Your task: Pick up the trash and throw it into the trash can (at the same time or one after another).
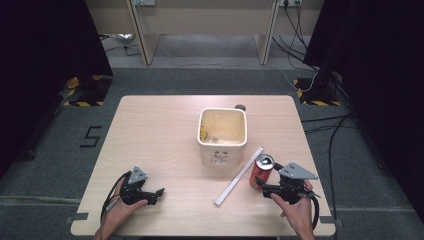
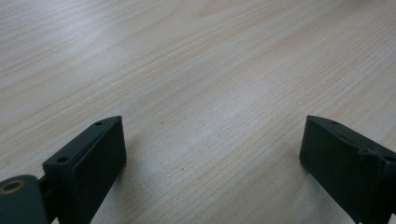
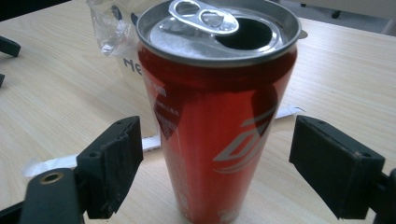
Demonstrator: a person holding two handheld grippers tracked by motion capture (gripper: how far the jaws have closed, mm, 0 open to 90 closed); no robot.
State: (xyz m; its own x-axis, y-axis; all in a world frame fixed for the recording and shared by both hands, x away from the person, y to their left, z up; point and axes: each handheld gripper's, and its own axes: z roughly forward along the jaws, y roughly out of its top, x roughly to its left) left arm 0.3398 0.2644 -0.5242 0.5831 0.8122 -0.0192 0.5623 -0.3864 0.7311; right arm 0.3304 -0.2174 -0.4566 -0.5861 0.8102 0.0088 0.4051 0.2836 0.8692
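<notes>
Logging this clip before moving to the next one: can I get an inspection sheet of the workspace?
Surface: light wooden table, bare around the left tongs.
Job's things: opened red drinks can, upright, between the open jaws of the right tongs, untouched.
Clutter: cream square bin; white flat strip beside the can.
Grippers: left tongs open over bare wood.
Cables: black leads on the floor.
Surroundings: grey carpet, hazard-striped stand feet.

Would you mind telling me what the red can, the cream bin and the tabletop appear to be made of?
The red can looks like thin metal, probably aluminium: a bare silvery top with a pull tab, and glossy printed sides. The cream bin seems to be matte moulded plastic, judging by its rounded rim and corners. The table shows pale wood grain with a smooth satin sheen; solid wood or laminate, I cannot tell.
</notes>
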